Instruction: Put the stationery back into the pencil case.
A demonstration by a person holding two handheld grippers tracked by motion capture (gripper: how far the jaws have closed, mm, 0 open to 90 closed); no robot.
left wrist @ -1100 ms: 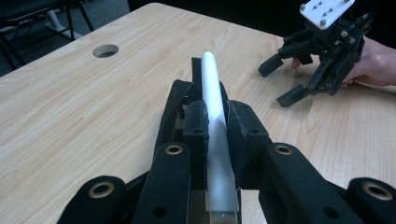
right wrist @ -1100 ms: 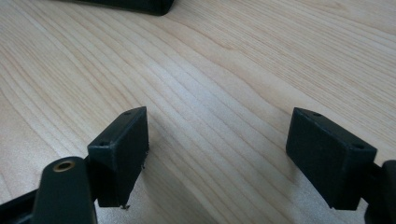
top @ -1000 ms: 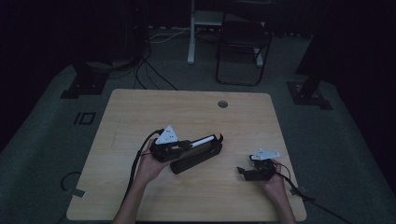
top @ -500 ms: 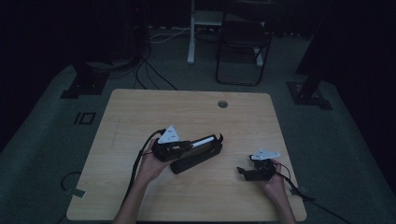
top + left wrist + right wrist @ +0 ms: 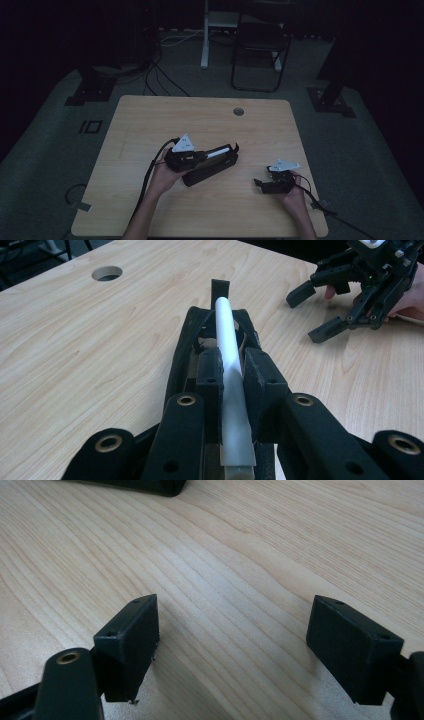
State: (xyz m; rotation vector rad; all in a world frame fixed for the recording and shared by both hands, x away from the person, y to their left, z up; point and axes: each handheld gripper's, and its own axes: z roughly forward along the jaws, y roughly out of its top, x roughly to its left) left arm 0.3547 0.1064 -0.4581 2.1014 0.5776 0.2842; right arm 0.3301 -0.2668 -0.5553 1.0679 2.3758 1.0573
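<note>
Reaches in over the front edge of the tabletop (image 5: 150, 215) with both forearms. Holds the right gripper (image 5: 261, 183) low by the front right corner, tips aimed left, jaws spread wide with only bare wood between the pads (image 5: 131, 630); grips nothing. Trails its cable (image 5: 320, 205) off toward the right edge. Holds the left gripper (image 5: 231, 375) a little farther in, left of centre, tips aimed right and slightly toward the far edge. Clamps a white rod (image 5: 226, 335) there, jaws closed tight on both sides of it, one end sticking back between the jaw arms, the other running on past the tips. Keeps the rod lengthwise over a long black case (image 5: 212, 171), which lies slanted on the wood near the middle, its right end farther in than its left; cannot tell whether the rod rests in the case or hangs just above it. Shows a small black tab (image 5: 220, 289) upright at the case's far end, just beyond the rod's tip. Leaves the two grippers well apart, with the case's right end between them. Farther in, near the far edge and right of centre, a round hole (image 5: 238, 111) through the wood. Beyond the far edge, on the dim floor, a dark chair (image 5: 260, 50) and loose cords (image 5: 160, 75).
</note>
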